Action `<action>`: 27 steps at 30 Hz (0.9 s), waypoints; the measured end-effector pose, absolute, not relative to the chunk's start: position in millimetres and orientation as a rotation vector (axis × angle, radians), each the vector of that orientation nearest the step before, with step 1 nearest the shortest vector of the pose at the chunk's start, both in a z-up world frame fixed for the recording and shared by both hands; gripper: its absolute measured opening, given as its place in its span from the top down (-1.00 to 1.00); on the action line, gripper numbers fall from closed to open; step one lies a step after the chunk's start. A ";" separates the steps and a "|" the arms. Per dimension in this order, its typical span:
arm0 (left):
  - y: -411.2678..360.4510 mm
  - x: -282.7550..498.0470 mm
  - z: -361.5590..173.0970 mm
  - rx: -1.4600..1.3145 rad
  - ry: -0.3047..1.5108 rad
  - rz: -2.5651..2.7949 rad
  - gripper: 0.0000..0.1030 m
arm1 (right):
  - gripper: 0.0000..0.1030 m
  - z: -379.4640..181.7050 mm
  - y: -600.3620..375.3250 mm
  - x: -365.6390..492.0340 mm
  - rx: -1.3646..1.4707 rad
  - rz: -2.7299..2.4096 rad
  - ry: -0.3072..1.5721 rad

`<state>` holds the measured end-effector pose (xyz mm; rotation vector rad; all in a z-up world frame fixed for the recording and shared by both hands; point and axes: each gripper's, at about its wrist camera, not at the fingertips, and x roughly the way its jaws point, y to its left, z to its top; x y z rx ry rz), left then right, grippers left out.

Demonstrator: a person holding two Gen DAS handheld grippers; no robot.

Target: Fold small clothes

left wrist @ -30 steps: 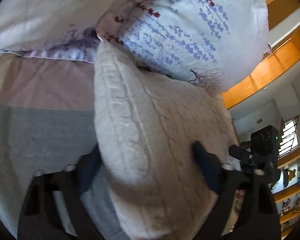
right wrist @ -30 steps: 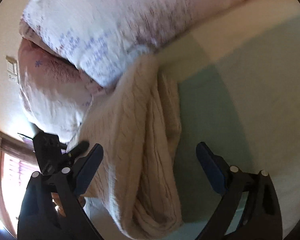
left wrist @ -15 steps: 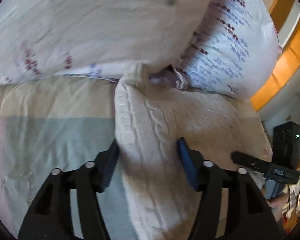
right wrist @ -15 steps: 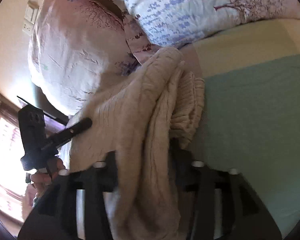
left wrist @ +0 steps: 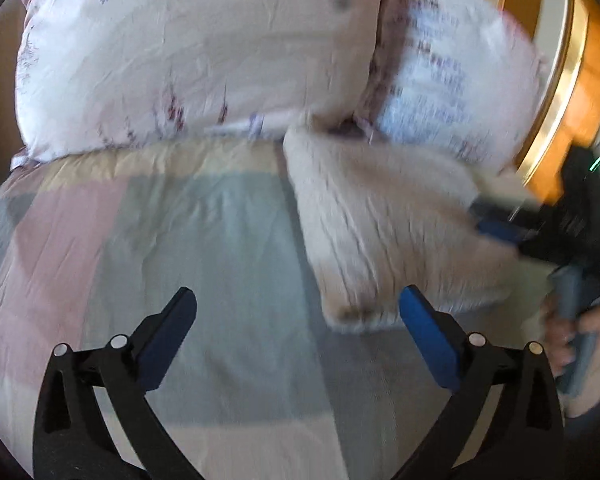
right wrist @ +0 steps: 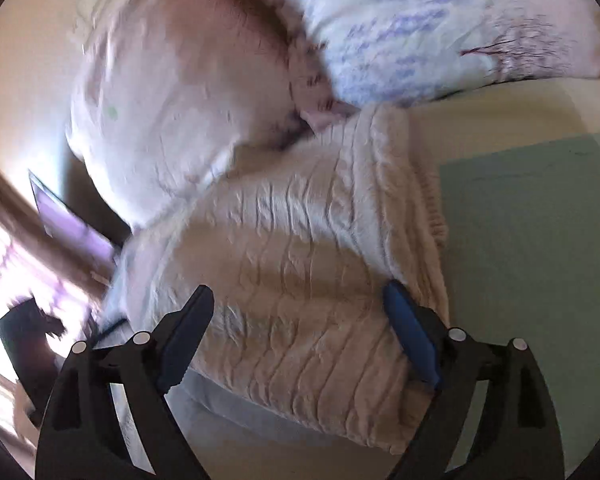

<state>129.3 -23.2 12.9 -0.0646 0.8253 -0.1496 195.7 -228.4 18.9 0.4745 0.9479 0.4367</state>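
Cream cable-knit sweater (left wrist: 383, 216) is seen folded on the patchwork bedspread (left wrist: 204, 248), its far end against the pillows (left wrist: 204, 52) — both the left gripper (left wrist: 296, 328) and right gripper (right wrist: 298, 330) are spread wide, nothing gripped.

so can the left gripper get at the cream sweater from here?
Probably yes: the left gripper is open over bare bedsheet, and the sweater edge lies just by its right finger, nothing between.
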 end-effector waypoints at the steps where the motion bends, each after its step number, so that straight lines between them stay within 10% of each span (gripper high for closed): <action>1: -27.6 126.7 8.9 -0.046 0.840 -0.136 -0.97 | -0.62 28.1 -230.0 183.1 0.448 0.399 0.917; 4: -28.9 117.0 0.0 -0.048 0.862 -0.147 -0.96 | -0.97 43.3 -241.4 144.0 0.300 0.271 0.850; 27: -43.7 106.6 -28.6 0.079 0.949 -0.097 -0.97 | -0.97 -11.6 -201.0 108.9 -0.042 0.111 1.025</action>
